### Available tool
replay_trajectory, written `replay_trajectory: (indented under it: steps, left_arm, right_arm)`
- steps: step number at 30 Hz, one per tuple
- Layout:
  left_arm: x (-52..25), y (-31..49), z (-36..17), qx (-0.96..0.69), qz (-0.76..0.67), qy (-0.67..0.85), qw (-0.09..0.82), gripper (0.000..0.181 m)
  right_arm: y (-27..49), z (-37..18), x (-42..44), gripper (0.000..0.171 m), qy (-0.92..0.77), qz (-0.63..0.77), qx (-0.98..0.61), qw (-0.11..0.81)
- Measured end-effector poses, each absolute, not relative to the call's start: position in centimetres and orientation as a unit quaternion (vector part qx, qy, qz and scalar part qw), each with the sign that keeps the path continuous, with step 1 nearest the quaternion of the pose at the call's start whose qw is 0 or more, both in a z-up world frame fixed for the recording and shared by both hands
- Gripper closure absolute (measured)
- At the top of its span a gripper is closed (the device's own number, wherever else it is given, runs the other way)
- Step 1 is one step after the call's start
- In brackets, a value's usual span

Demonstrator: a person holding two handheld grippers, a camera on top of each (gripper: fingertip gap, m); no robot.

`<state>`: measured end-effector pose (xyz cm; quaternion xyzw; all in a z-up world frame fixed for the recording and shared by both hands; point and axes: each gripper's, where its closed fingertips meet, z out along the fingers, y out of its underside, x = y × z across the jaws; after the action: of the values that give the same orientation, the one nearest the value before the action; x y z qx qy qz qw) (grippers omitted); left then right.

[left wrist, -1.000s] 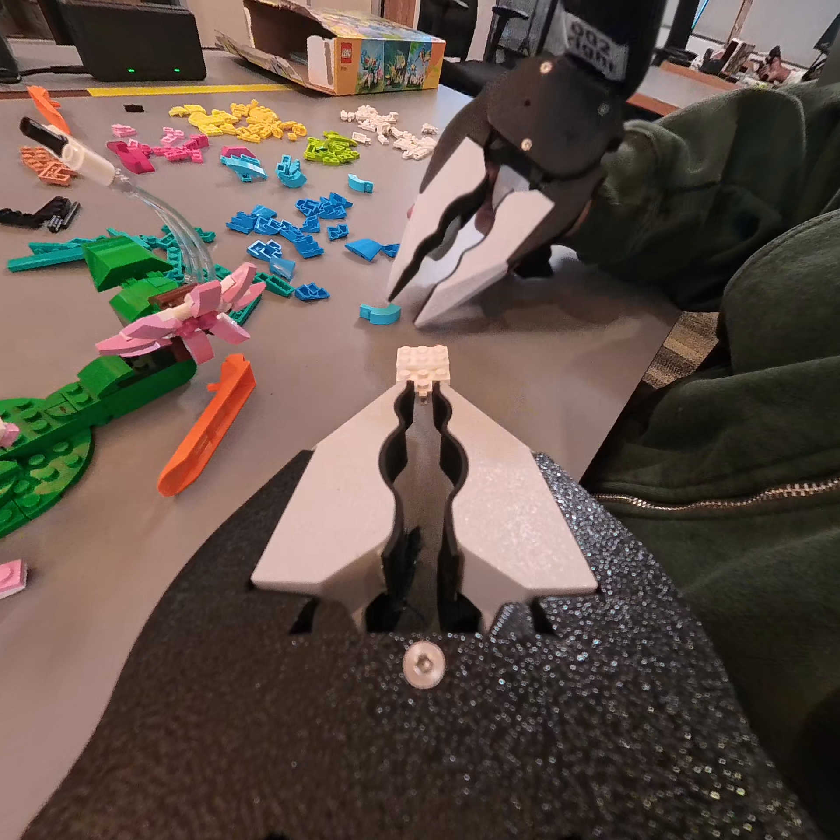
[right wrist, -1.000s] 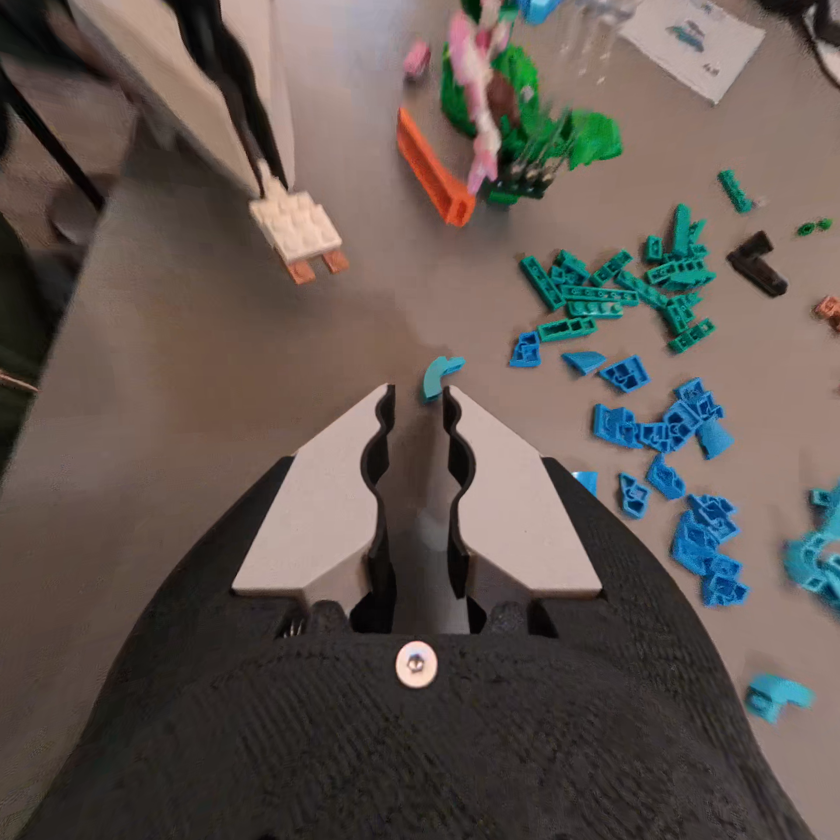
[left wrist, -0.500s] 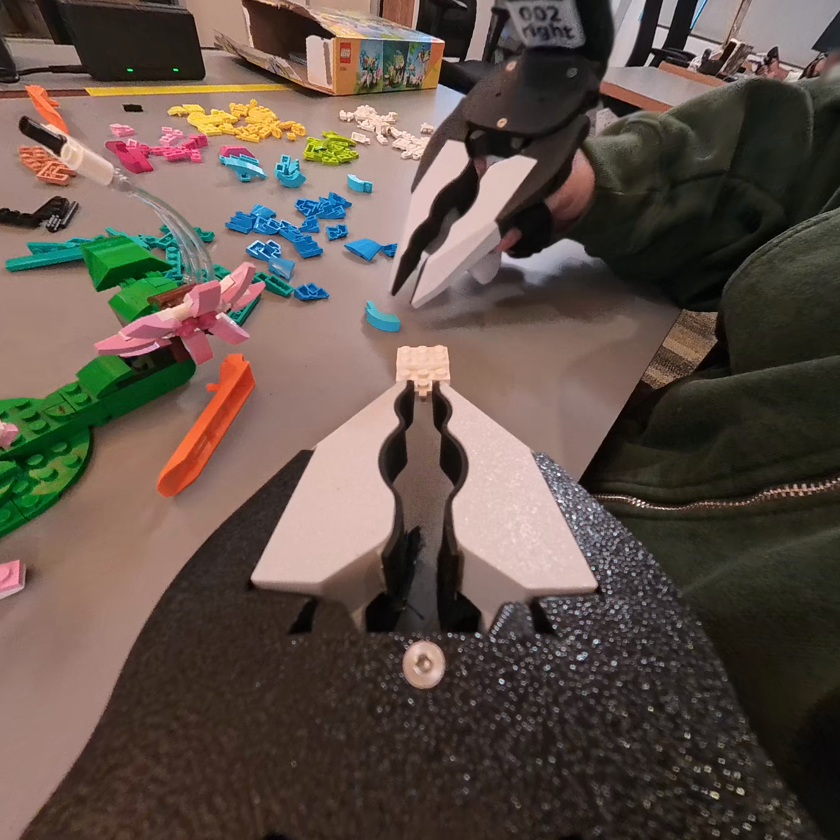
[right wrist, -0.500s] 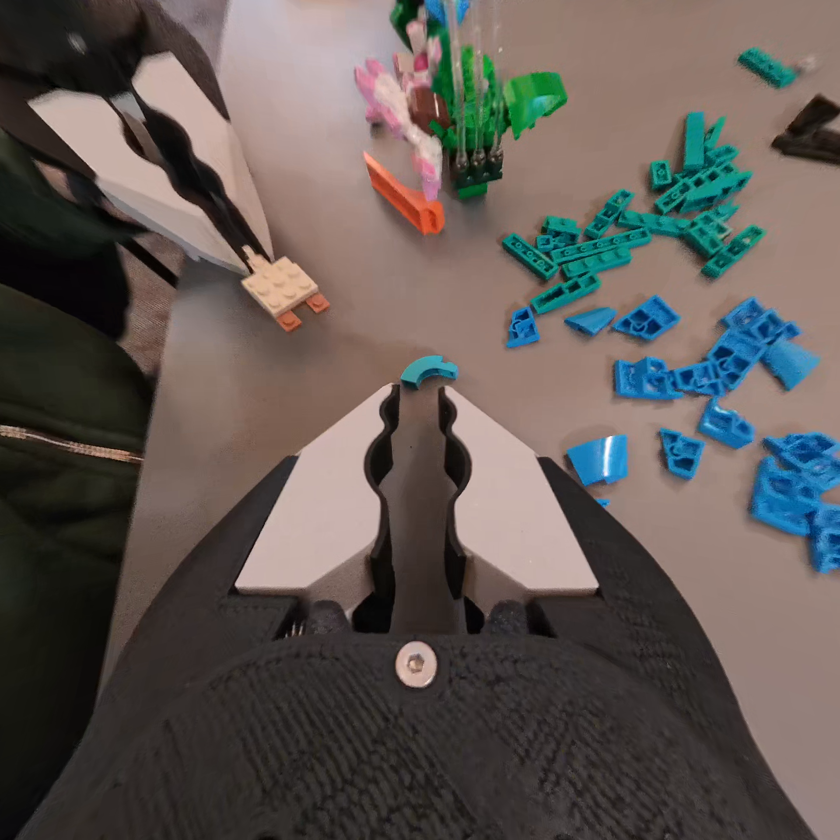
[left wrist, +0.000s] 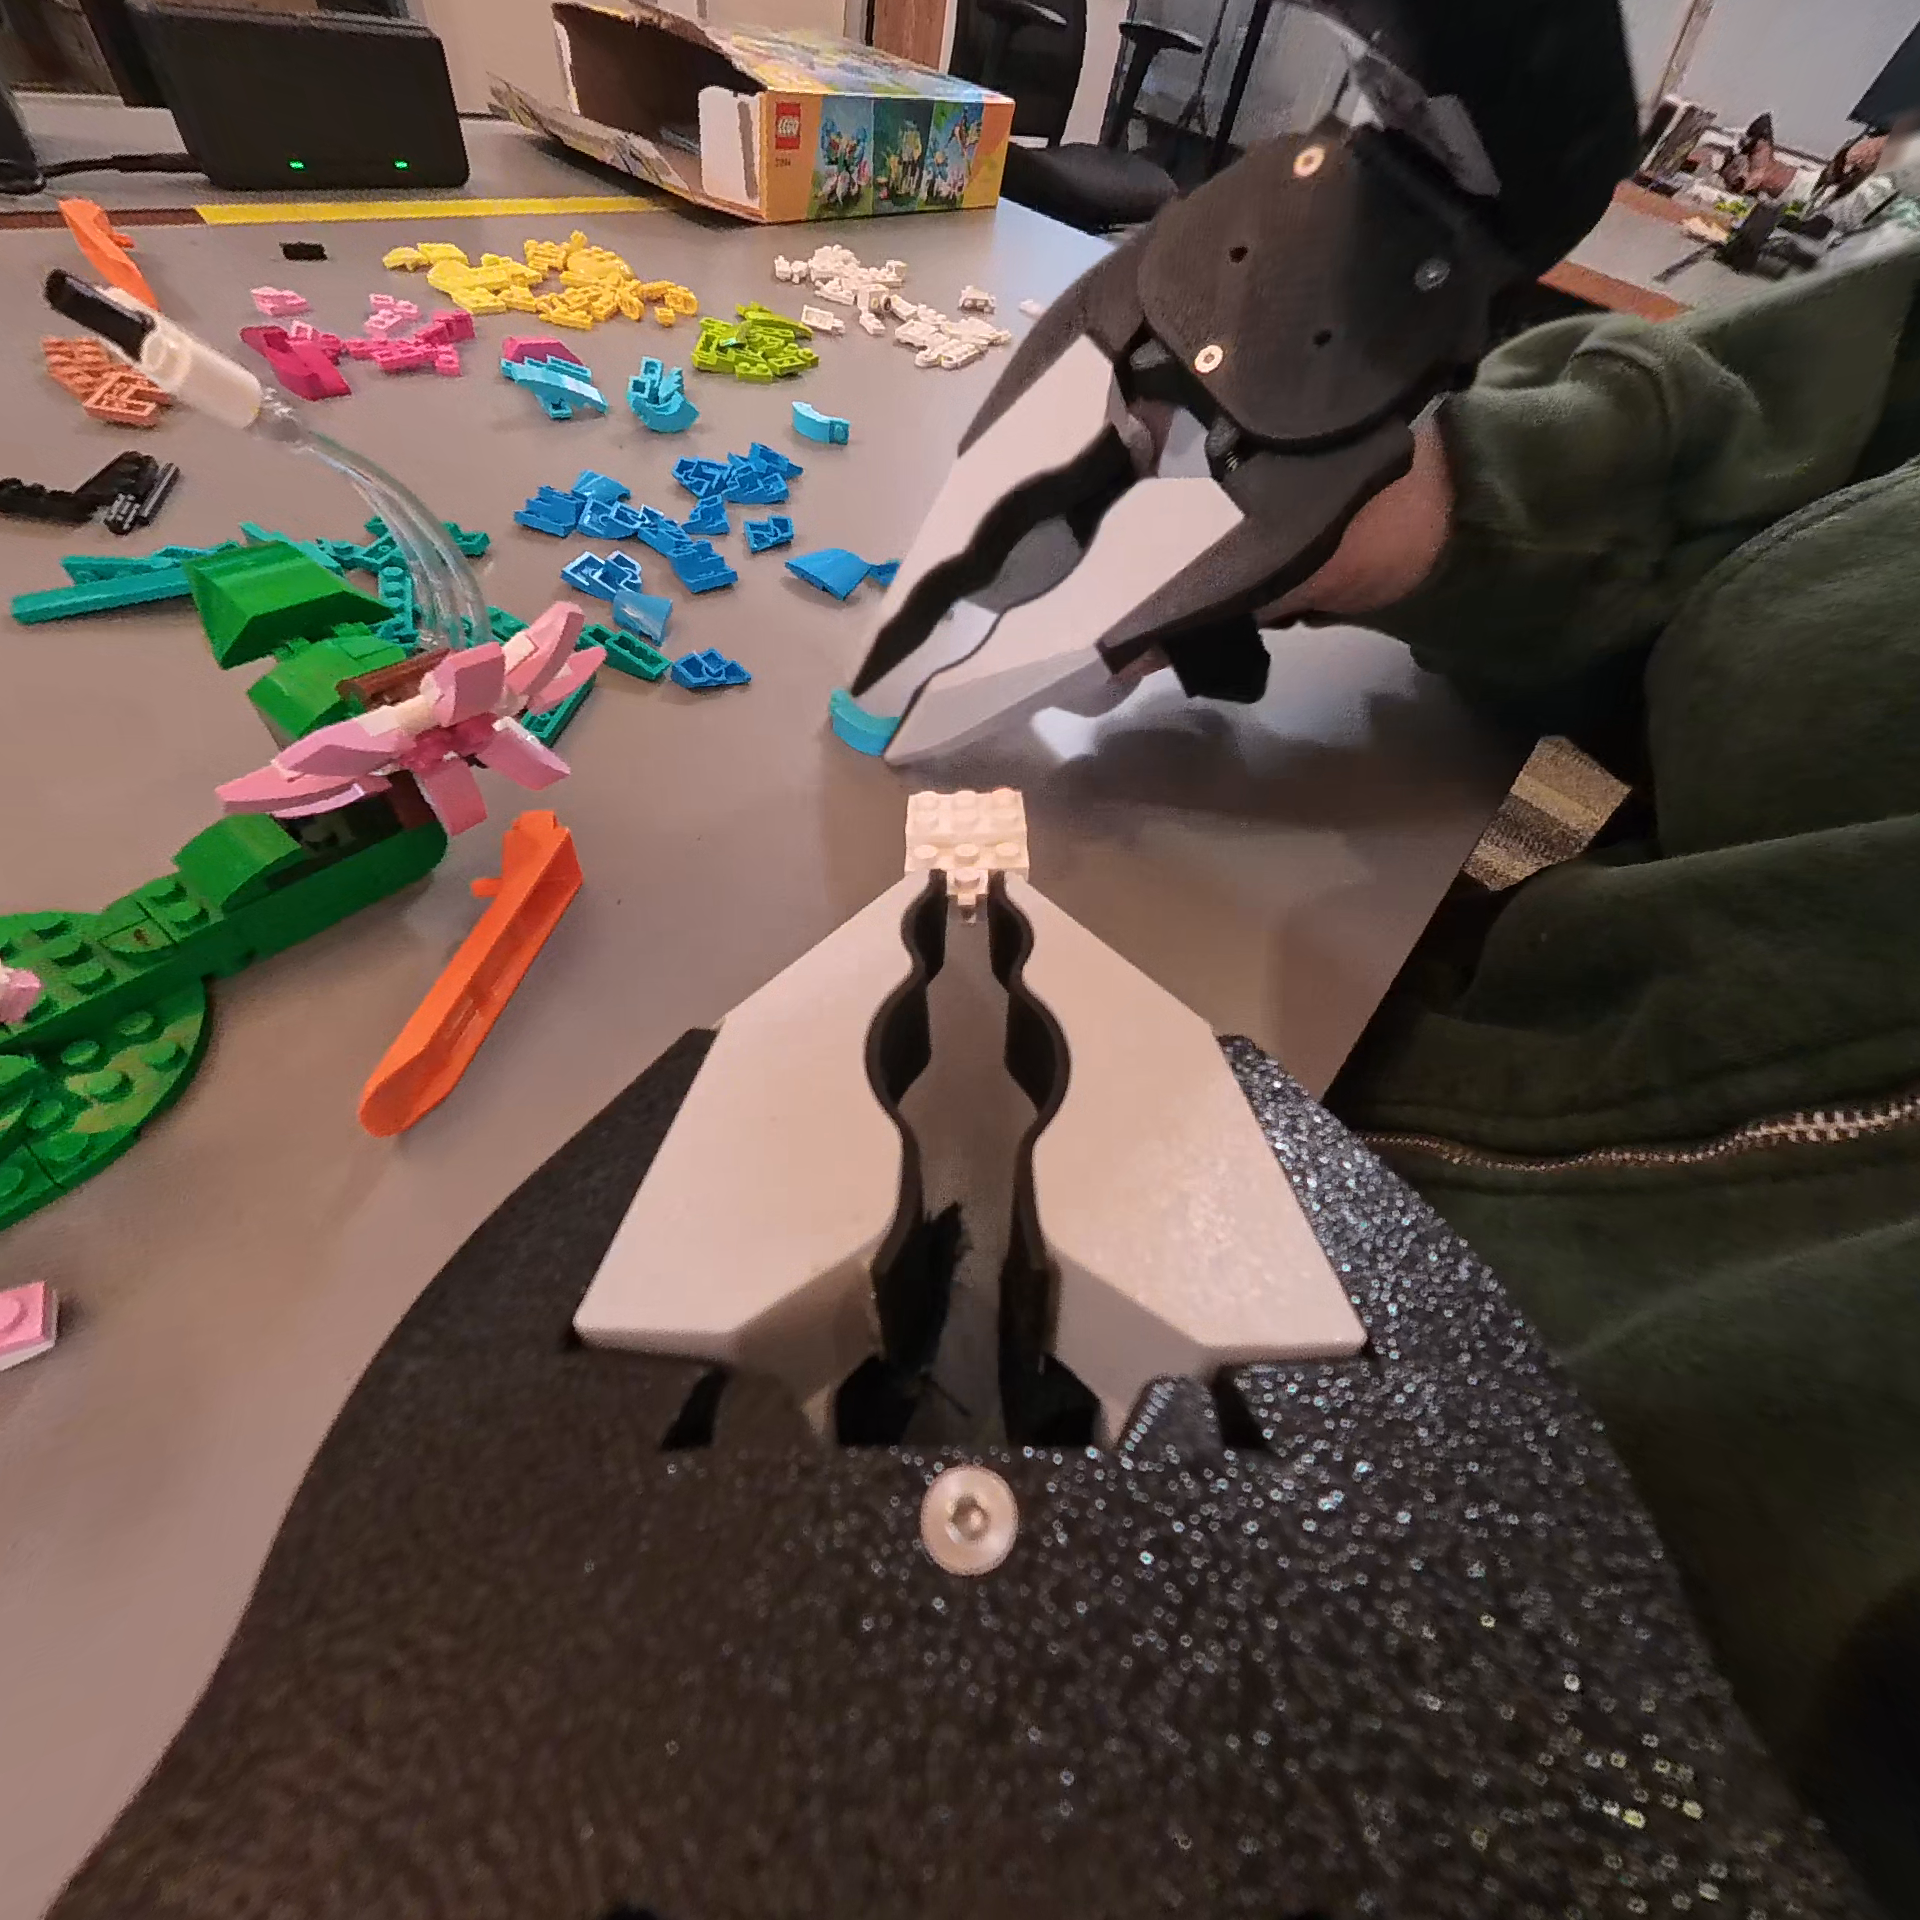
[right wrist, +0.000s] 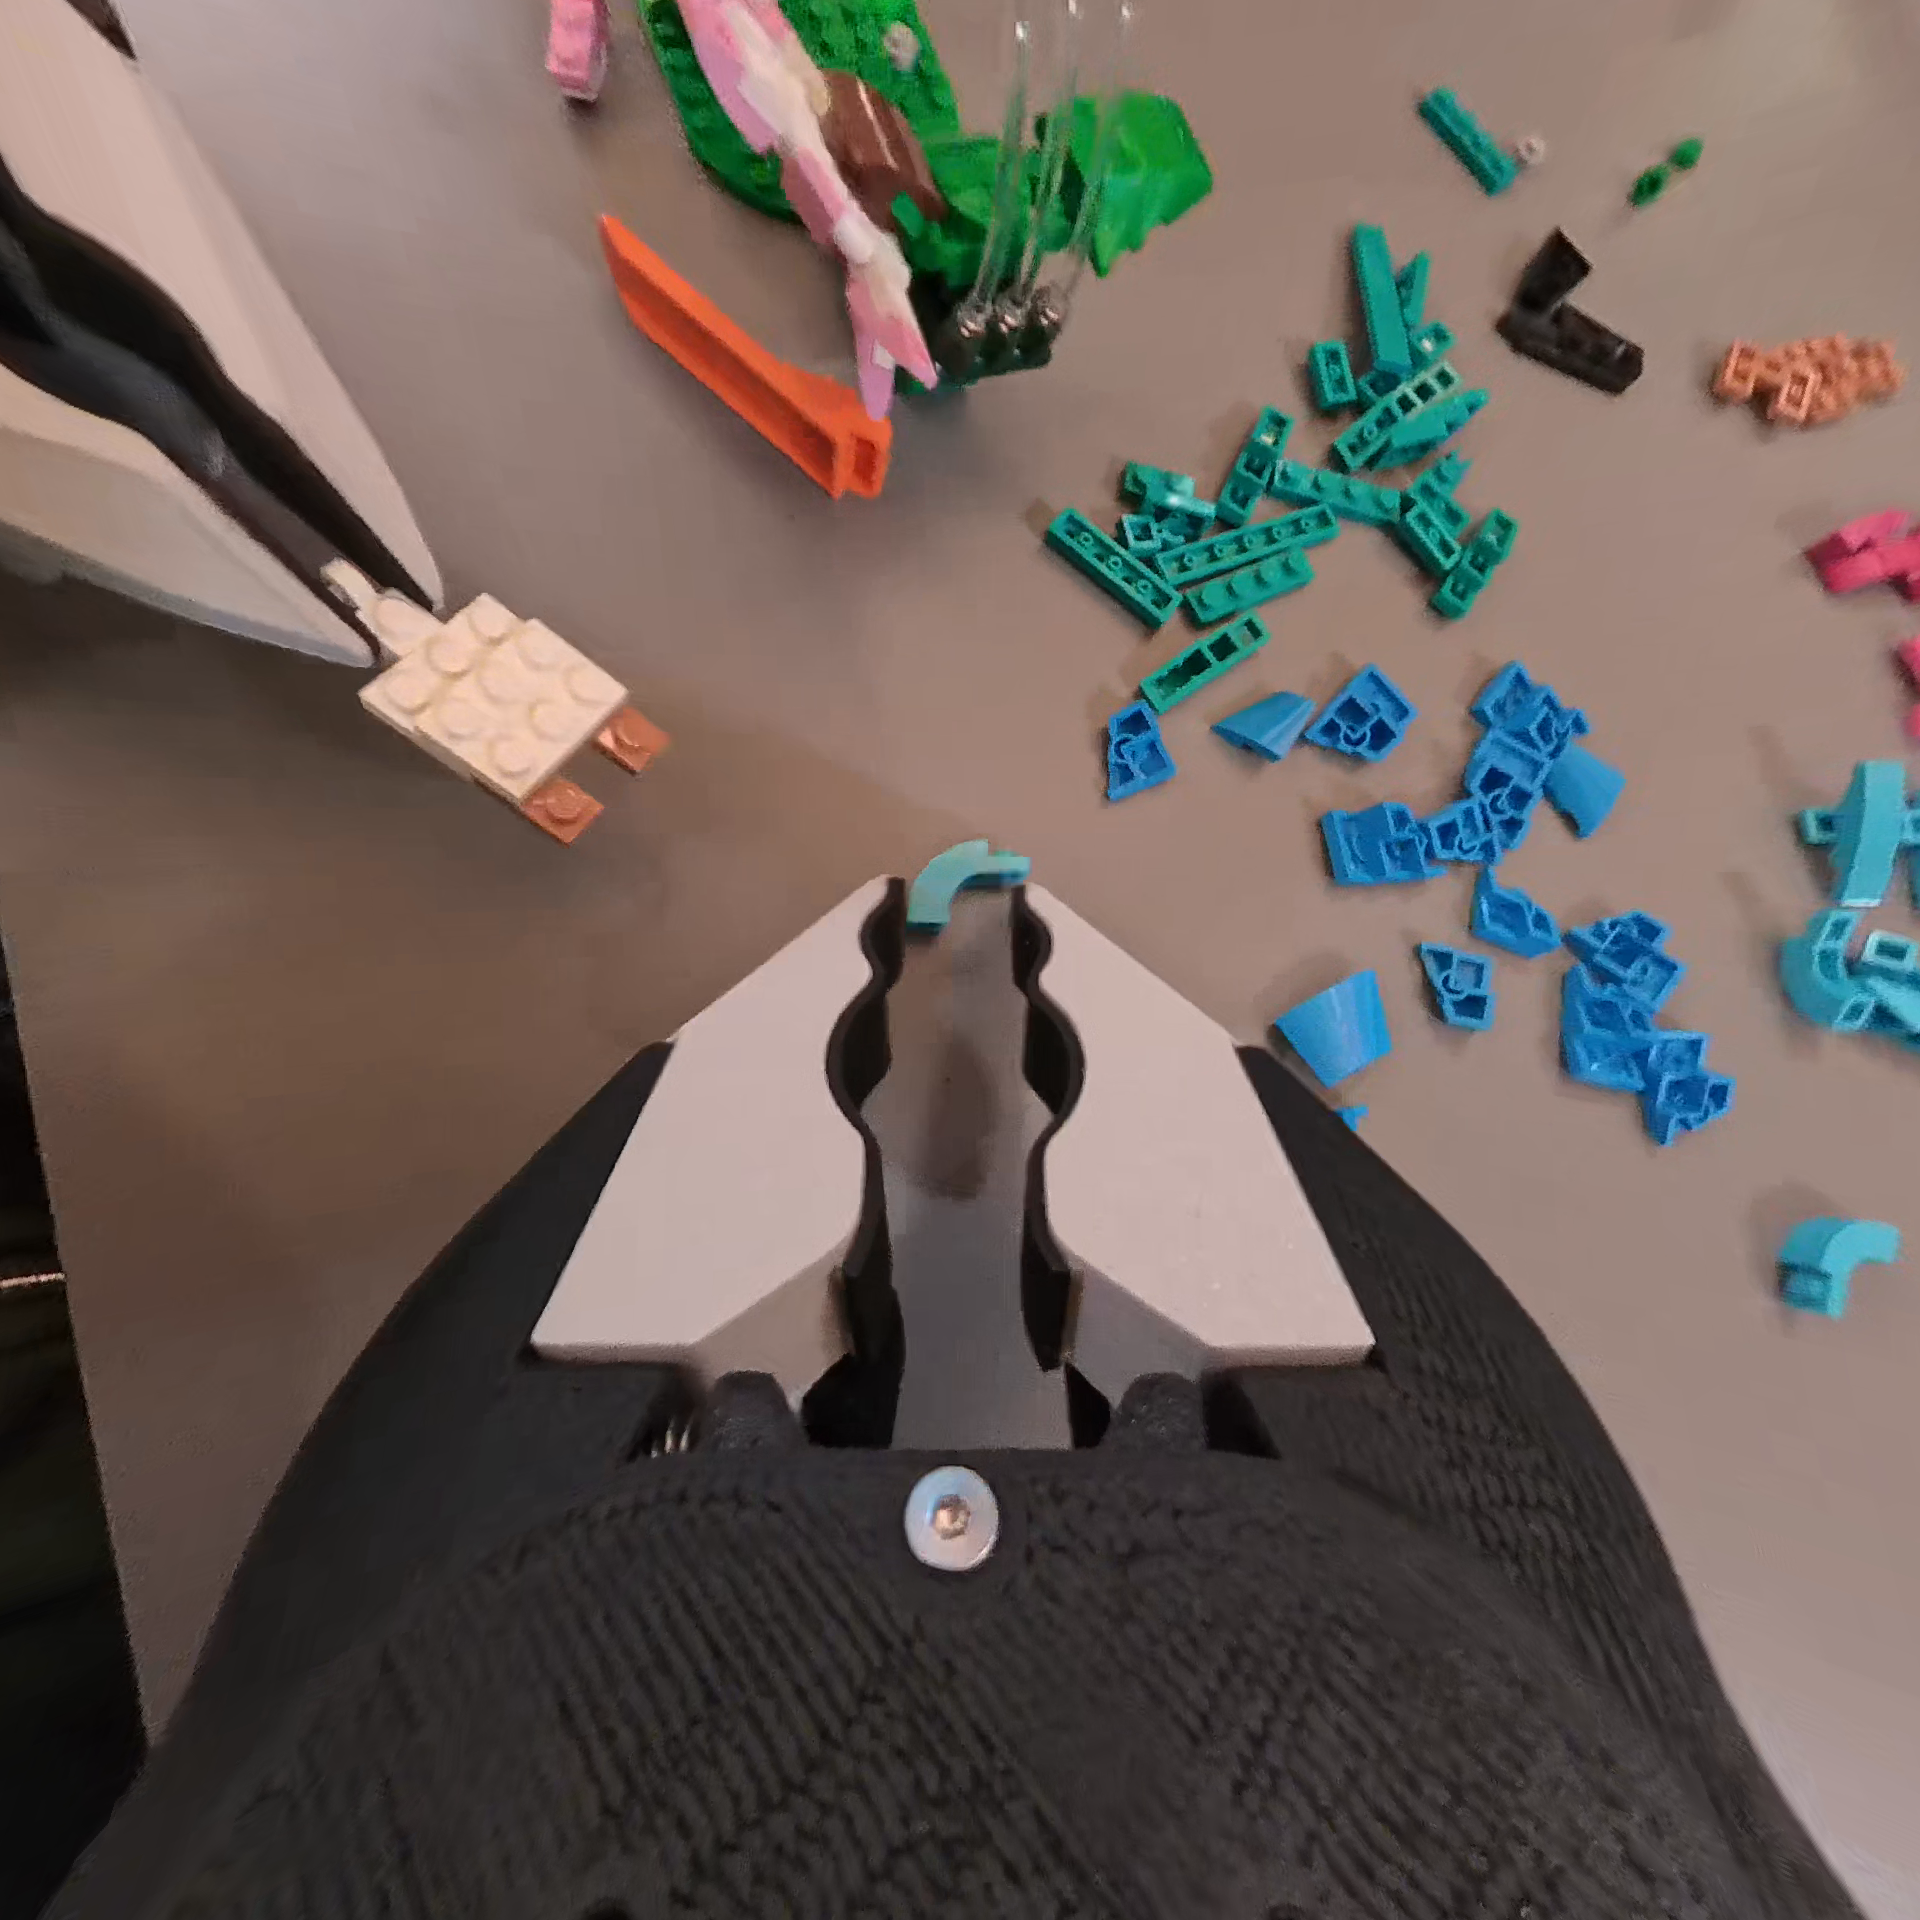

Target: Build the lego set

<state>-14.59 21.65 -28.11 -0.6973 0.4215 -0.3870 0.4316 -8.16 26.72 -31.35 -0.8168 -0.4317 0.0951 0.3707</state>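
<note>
A grey table is being used as the work surface, with loose bricks sorted on it by colour. A green build with a pink flower is lying at the left in the left wrist view, an orange separator just beside it. An opened box is standing at the far edge. Blue bricks and teal bricks are being seen in piles ahead of the right gripper. The right gripper is being held low at the table, jaws narrowly apart around a curved teal piece; whether it is gripped cannot be told. A white plate, with two brown pieces under its far edge, is being held clear of the table by the left gripper, jaws closed on a small stub at its near edge.
</note>
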Motion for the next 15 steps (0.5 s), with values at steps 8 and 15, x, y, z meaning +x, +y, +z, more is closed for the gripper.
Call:
replay_trajectory:
  steps: [8, 15]
  left_arm:
    - [-14.6, 21.7, -28.0, -0.696, -0.386, 0.421, 0.435, 0.176]
    - [-14.6, 21.7, -28.1, -0.697, -0.385, 0.422, 0.432, 0.176]
  right_arm:
    - [25.4, -29.6, -8.4, 0.165, -0.267, 0.358, -0.832, 0.329]
    - [23.9, -28.9, -4.2, 0.165, -0.050, 0.560, -0.806, 0.184]
